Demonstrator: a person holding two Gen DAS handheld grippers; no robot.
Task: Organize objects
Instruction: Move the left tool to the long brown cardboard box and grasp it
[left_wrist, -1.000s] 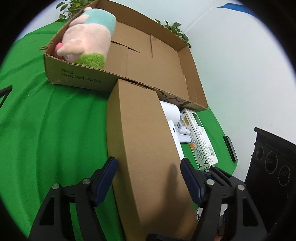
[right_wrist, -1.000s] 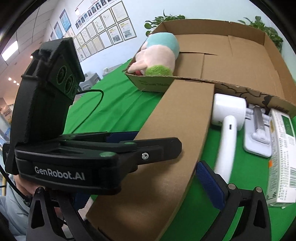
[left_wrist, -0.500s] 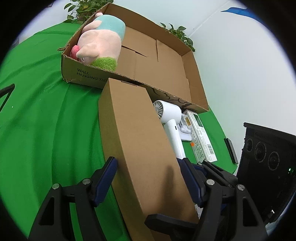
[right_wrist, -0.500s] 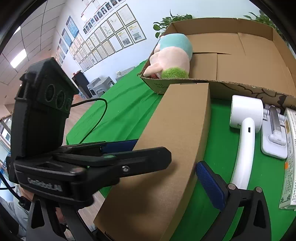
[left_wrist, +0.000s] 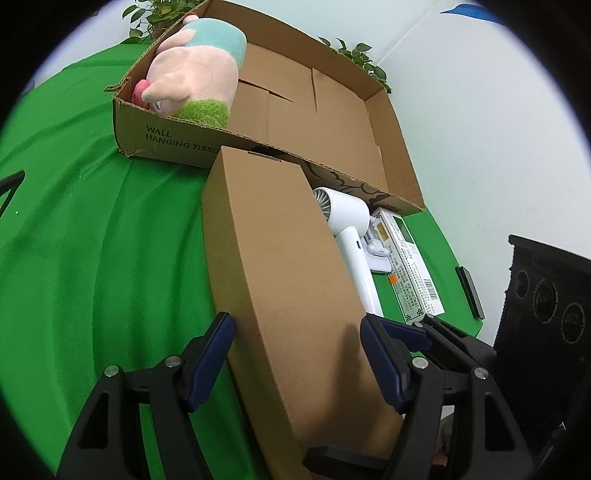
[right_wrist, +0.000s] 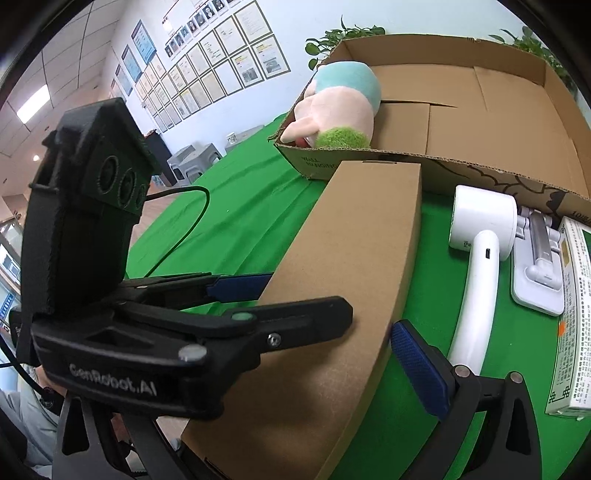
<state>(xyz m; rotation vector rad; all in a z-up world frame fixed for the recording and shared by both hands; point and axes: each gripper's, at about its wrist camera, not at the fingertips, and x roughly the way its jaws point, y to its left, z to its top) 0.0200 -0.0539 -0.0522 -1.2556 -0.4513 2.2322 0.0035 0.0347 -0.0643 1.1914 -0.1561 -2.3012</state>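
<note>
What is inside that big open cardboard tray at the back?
The open cardboard tray holds a plush toy, pink with a teal band and green end, at one end. The rest shows bare cardboard floor. What lies under the toy is covered.

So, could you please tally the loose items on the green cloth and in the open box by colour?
Brown: 1, the long carton
White: 3, the hair dryer, the stand and the printed packet
Pink: 1, the plush toy
Total: 5
</note>
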